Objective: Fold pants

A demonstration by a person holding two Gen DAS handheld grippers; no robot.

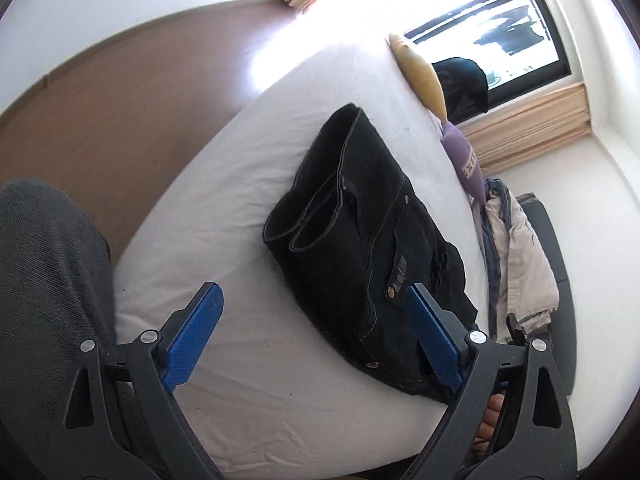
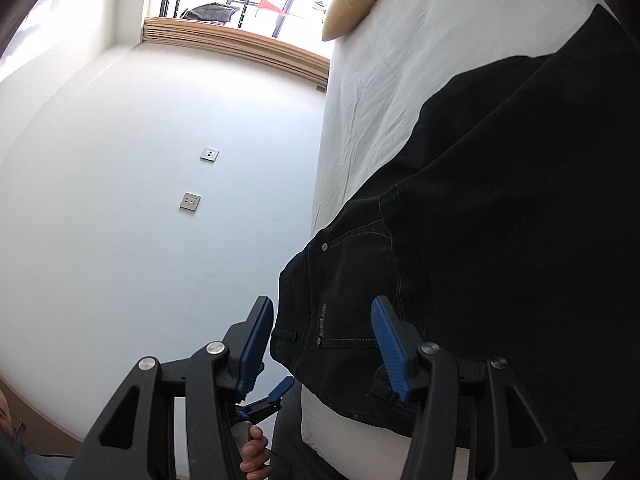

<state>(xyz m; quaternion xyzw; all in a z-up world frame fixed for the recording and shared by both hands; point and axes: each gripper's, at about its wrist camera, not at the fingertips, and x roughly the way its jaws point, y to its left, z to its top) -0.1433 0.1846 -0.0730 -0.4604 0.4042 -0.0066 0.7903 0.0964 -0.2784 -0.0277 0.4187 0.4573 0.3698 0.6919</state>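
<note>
Black jeans (image 1: 360,216), folded once, near the mattress (image 1: 224,208) side edge, long axis along it, waistband toward both grippers; left gripper (image 1: 316,336) wide, empty; right gripper (image 2: 320,344) nearer, half-open astride the waistband corner, pads apart

Pants (image 1: 360,216) black denim, pale stitching, copper rivets, small white-lettered label at 5 o'clock. Bed (image 1: 224,184) sheet white, plain. Left claw (image 1: 316,340) black frame, blue ribbed pads (image 1: 196,340), silver bolts. Right claw (image 2: 320,352) same: black, blue pads (image 2: 390,350). Cushion (image 1: 418,70) at 1 o'clock mustard yellow; purple cushion (image 1: 466,160) below it with a patterned band. Clothes (image 1: 516,252) at 3 o'clock beige and grey-blue. Floor (image 1: 120,92) brown. Wall (image 2: 140,200) white, two silver sockets (image 2: 190,202). Curtain (image 2: 240,50) tan, pleated. Trouser leg (image 1: 48,272) at 9 o'clock grey twill.
</note>
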